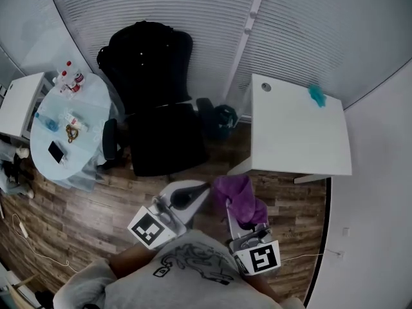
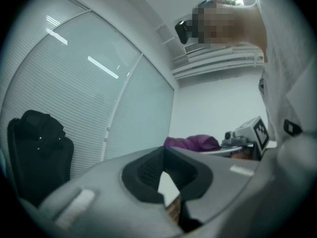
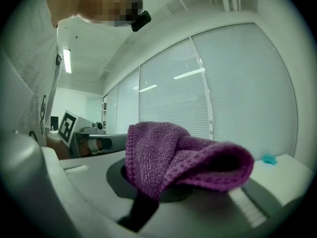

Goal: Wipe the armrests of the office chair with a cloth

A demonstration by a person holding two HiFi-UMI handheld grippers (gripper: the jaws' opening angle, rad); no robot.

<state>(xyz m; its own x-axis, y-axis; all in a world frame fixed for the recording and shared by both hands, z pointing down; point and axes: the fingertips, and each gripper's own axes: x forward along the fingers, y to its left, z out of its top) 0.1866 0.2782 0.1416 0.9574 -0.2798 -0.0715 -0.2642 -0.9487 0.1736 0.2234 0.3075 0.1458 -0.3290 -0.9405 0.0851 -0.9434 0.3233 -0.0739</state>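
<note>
The cloth [image 3: 183,157] is nubby woven fabric, the office chair [image 1: 158,121] matt black, the floor [image 1: 71,205] wood-grained

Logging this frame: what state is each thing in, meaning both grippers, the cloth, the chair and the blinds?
Left hand-held gripper: shut, nothing between its jaws.
Right hand-held gripper: shut on the purple cloth.
Purple cloth: bunched and folded over, held in the air.
Office chair: upright on the floor, neither gripper touching it.
Blinds: down, slats closed.

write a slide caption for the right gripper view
Right tool shut on a folded purple microfibre cloth, white slatted window blinds behind
</note>
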